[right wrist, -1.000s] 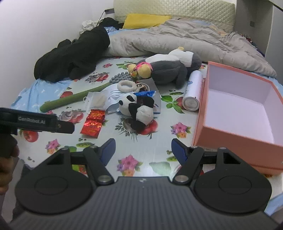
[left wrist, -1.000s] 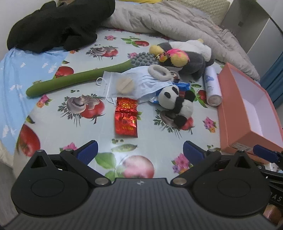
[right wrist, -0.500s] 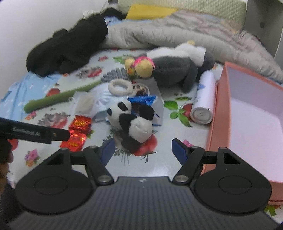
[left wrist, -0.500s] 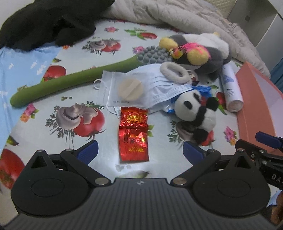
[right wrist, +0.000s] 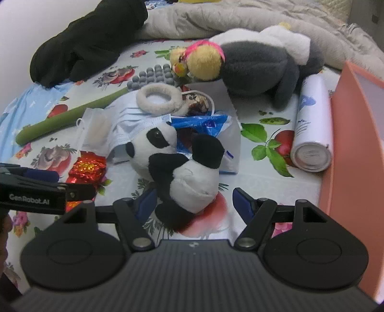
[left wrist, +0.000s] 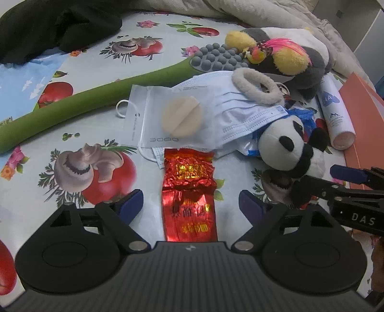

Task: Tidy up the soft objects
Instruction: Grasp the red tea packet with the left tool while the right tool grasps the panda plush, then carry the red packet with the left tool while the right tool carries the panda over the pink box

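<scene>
A small panda plush [right wrist: 182, 165] lies on the printed cloth, and it also shows in the left wrist view [left wrist: 290, 148]. My right gripper [right wrist: 194, 204] is open with its jaws on either side of the panda's lower body. My left gripper [left wrist: 190, 205] is open over a red foil packet [left wrist: 188, 192]. A grey and yellow bird plush [right wrist: 244, 62] lies behind. A fluffy white hair ring [right wrist: 159, 99] rests on a blue face mask [left wrist: 240, 117].
An orange box [right wrist: 355, 153] stands at the right, with a white spray can [right wrist: 312, 127] lying along it. A green foam stick [left wrist: 79, 108], a pouch with a beige puff [left wrist: 168, 117], black clothing [right wrist: 88, 40] and a grey quilt [right wrist: 240, 16] lie around.
Both grippers have moved forward and lower. The right one now straddles the panda plush, the left one has closed in on the red foil packet. Both stay open.
</scene>
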Demonstrator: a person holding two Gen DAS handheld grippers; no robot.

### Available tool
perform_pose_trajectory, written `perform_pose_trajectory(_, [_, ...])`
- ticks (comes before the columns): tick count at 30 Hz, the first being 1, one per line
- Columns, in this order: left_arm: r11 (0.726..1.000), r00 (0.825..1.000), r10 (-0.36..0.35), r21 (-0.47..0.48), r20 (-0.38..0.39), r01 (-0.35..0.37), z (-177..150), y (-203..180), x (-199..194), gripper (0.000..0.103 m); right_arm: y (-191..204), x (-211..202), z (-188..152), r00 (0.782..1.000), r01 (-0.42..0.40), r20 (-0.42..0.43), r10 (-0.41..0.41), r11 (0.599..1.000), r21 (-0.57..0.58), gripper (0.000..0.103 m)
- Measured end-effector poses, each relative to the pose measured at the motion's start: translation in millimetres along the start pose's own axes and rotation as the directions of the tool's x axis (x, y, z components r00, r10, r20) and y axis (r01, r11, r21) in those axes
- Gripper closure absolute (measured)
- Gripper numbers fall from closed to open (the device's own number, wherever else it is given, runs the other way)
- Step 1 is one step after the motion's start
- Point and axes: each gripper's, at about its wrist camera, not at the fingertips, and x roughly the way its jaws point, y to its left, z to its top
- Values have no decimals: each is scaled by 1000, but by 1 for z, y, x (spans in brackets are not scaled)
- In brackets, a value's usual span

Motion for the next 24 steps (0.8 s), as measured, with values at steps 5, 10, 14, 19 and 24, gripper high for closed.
perform_pose_trajectory(5, [1000,1000,-13,-14,14,13,5,2,8,22,-4,16,3,1000,-24,-15,24,1000,20,32])
perform_pose_trajectory(10, [1000,999,-26,-15,20,26,9,1,14,36,-5,25,4,998,-61,-24,62,997,41,38])
perform_pose_trajectory(14, [999,999,-36,-11,21,36,9,-1,14,44,-4,29,4,997,-70,-25,71,996,49,43])
perform_pose_trajectory(19, [999,999,-47,-18,26,47,6,-3,5,44,-4,22,3,997,-66,-23,67,996,56,46])
perform_pose_trajectory(24, [998,998,-54,-11,45,54,-1,-9,-15,44,-1,6,-4,998,-52,-22,54,997,60,47])
